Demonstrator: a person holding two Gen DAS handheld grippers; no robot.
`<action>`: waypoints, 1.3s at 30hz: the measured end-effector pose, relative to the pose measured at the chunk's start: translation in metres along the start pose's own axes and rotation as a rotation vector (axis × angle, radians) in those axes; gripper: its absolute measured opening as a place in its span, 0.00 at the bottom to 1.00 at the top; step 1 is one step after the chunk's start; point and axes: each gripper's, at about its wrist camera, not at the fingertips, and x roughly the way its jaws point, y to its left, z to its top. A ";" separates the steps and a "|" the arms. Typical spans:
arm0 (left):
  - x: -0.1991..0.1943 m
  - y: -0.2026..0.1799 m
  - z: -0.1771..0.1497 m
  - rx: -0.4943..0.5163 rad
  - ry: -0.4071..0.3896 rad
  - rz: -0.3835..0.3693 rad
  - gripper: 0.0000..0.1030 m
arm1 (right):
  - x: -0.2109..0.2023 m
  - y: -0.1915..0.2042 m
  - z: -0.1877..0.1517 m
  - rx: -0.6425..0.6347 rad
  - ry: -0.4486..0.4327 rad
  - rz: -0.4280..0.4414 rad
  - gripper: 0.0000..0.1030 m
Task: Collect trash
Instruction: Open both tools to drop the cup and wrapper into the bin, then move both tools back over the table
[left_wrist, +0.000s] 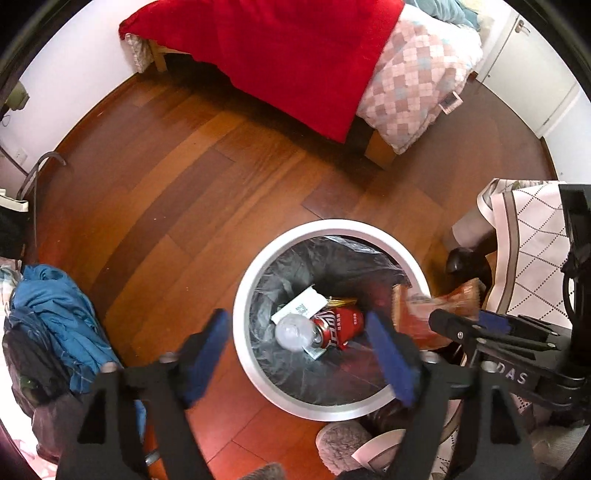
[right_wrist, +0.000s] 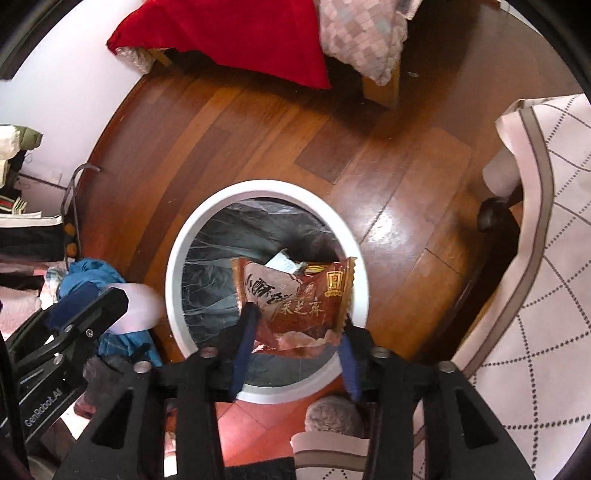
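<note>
Both grippers are hanging over the white bin, pointing steeply down. The right gripper is sitting half-spread, the brown snack wrapper lying between its blue pads, long axis running left to right; whether they are pressing it, I cannot tell. The left gripper is standing wide and empty above a red can lying left to right in the bin.

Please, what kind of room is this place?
Most likely a bedroom at home: a bed with a red blanket and checked quilt, wooden floor, and a lined waste bin.
</note>
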 end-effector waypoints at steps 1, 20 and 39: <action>-0.002 0.002 0.000 -0.001 -0.002 0.006 0.80 | 0.000 0.001 0.000 -0.006 -0.001 0.003 0.54; -0.081 0.004 -0.017 -0.004 -0.091 0.049 0.99 | -0.091 0.018 -0.037 -0.117 -0.122 -0.102 1.00; -0.211 -0.022 -0.050 0.030 -0.232 0.022 0.99 | -0.246 0.031 -0.102 -0.125 -0.316 -0.015 1.00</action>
